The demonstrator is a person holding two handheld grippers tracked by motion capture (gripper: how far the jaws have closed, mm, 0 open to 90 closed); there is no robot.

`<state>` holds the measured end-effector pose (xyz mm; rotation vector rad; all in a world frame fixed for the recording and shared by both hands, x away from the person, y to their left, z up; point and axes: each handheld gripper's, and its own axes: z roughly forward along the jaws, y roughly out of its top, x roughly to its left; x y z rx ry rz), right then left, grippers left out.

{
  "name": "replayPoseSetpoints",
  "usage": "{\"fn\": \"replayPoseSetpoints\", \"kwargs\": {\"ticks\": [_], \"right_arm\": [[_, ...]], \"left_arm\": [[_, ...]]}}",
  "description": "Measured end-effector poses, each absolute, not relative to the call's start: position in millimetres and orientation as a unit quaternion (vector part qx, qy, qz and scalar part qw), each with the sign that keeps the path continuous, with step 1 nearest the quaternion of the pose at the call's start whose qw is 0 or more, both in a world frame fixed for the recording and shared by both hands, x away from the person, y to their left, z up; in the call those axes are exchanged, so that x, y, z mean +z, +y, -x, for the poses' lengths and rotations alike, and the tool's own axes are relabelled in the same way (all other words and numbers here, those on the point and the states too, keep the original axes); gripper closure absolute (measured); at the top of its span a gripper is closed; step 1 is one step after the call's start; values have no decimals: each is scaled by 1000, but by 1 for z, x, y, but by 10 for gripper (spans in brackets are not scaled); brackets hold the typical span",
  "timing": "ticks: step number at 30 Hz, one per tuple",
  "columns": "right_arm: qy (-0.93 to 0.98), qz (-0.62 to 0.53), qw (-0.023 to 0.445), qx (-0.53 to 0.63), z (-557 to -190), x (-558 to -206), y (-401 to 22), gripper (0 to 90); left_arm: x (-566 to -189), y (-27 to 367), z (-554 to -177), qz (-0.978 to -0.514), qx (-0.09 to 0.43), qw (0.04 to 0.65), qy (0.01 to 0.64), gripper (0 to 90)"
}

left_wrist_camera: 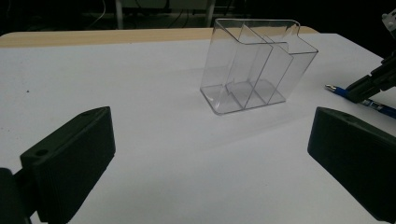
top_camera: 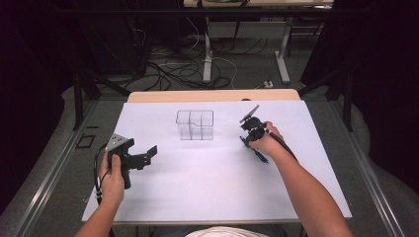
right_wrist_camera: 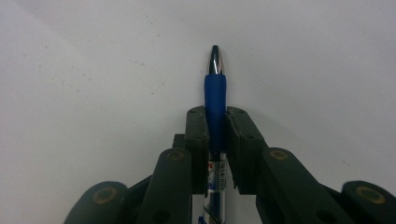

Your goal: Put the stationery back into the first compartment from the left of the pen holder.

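Right hand-held gripper [right_wrist_camera: 216,123] clamps blue pen [right_wrist_camera: 215,93]; label unreadable. Left hand-held gripper [left_wrist_camera: 210,154] wide, empty.

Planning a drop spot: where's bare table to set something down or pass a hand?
Free: the wide strip along the near edge of the table between the two forearms, and the far-left corner behind the left tongs. Tight: the gap between the clear organizer and the right tongs, shut on the pen.
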<state>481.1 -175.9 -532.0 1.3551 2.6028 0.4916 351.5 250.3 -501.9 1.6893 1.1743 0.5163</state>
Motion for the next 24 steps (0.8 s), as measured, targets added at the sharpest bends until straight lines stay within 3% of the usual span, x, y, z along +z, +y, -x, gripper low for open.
{"fn": "replayPoseSetpoints", "kwargs": {"ticks": [22,24], "right_arm": [[863,-470,83,167,-479,-524,-176,803],[850,-471,96,214,-478,-528,-176,804]], "left_arm": [[-502,251,-352,-695,213,488,483,6],[-502,250,-352,-695,212,488,484,6]]}}
